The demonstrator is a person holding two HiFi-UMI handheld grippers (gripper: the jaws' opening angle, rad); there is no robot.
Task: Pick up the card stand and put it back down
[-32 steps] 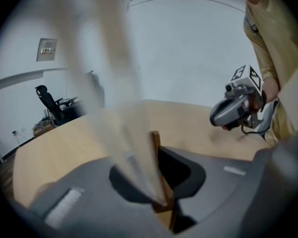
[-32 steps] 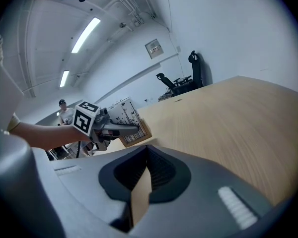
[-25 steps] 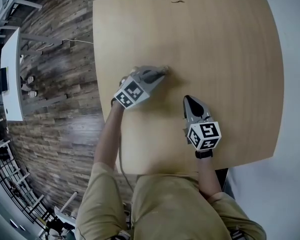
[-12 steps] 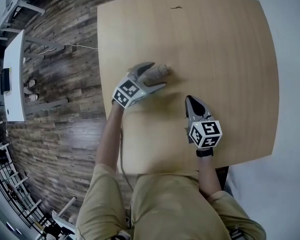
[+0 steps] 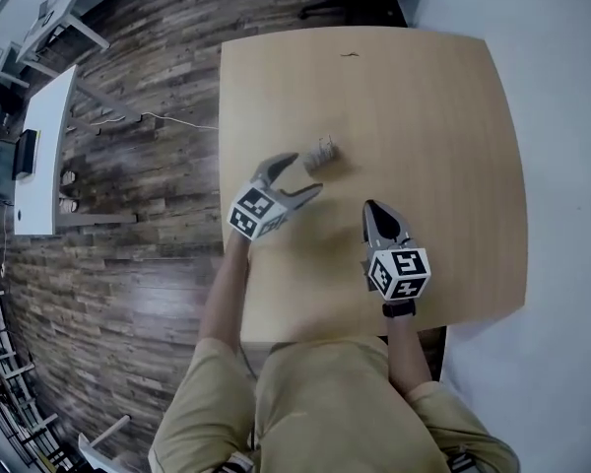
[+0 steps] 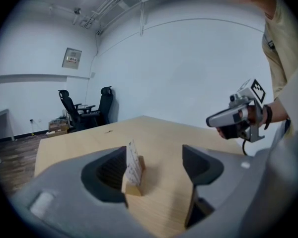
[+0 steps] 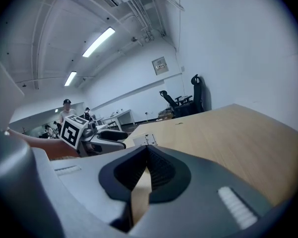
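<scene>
Now left tongs just opened, empty; right tongs closed. Upright card stand just ahead — stray nudge could tip it.

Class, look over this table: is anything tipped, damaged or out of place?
Nothing stands out. The card stand sits upright on the table, card in its slot. Only a small dark mark lies near the far edge.

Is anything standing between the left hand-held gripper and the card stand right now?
Nothing visible does. The left hand-held gripper, whose jaws have just been opening and hold nothing, faces the upright card stand across bare table. The right hand-held gripper is shut and off to the side, clear of that path.
</scene>
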